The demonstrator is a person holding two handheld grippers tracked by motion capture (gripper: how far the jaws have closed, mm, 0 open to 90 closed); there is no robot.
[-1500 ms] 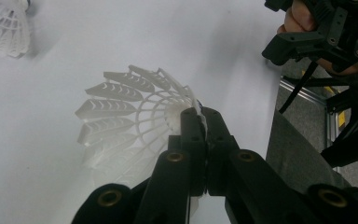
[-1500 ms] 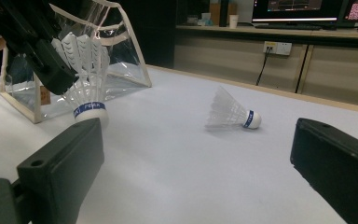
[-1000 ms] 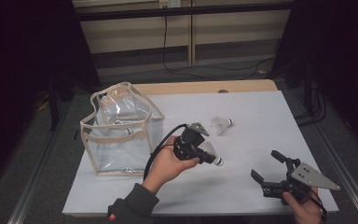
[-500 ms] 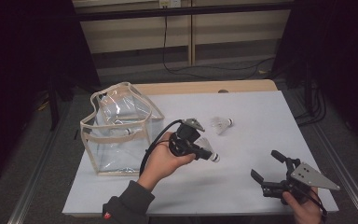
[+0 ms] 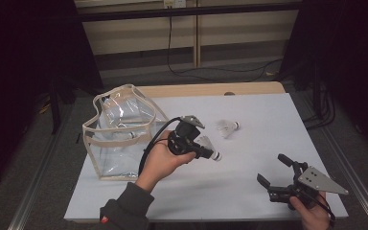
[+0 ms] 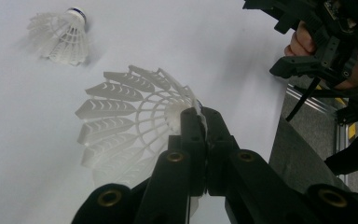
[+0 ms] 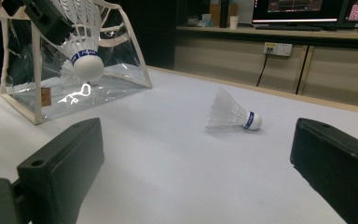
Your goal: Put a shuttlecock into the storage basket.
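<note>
1. High view: the left gripper has drifted a little toward the clear bag over the last second, carrying a white shuttlecock lifted off the table. The bag stands near the table's left edge, its mouth open upward. A second shuttlecock lies on its side near the table's middle, where it was a second ago. The right gripper has not moved; it rests near the front right corner with its jaws spread wide, holding nothing.

2. Left gripper view: the jaws are pressed together on the feather skirt of the held shuttlecock, pinching its rim. The loose shuttlecock lies on the table beyond it.

3. Right gripper view: the two jaws stand far apart with bare table between them. The loose shuttlecock lies ahead of them, cork pointing right. The held shuttlecock hangs cork-down in front of the bag.

4. Judgement: the small move toward the bag suggests that the carried shuttlecock is on its way in, and the one on the table remains to be picked up.
</note>
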